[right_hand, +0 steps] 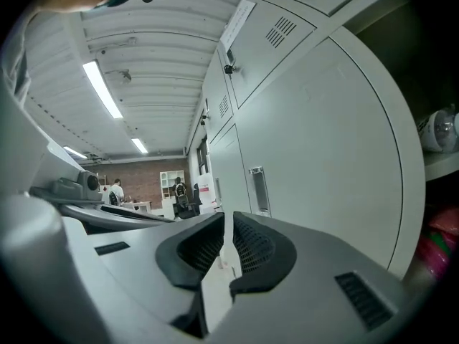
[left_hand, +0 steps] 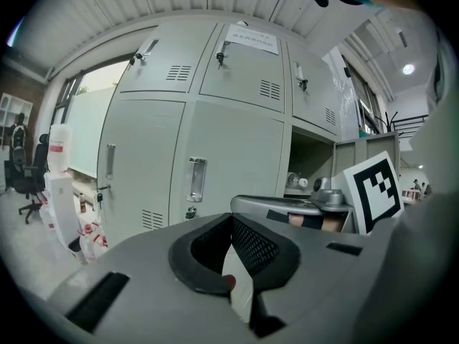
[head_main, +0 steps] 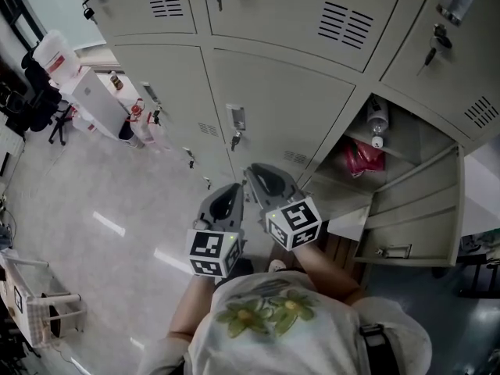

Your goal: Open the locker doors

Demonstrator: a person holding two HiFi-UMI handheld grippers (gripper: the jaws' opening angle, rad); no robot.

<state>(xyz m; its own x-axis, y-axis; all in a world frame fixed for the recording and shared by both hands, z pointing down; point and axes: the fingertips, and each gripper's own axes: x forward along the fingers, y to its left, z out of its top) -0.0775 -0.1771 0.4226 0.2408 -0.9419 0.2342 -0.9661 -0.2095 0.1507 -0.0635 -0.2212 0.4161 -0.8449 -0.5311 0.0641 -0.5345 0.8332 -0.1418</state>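
Locker bank (head_main: 266, 108): across the back, upper row over lower row, directly ahead of the person.
Open compartment: lower row, right of the closed middle door (head_main: 273, 123); its open door (head_main: 414, 209) is swung out on the right side.
Inside: bottle (head_main: 377, 119) on the shelf (head_main: 391, 148), bag (head_main: 363, 158) beneath that shelf.
Grippers: left gripper (head_main: 234, 187) and right gripper (head_main: 251, 172) side by side before the closed middle door, near its handle (head_main: 237, 118).
Far left: chair (head_main: 39, 104) on the floor, well apart from the bank.
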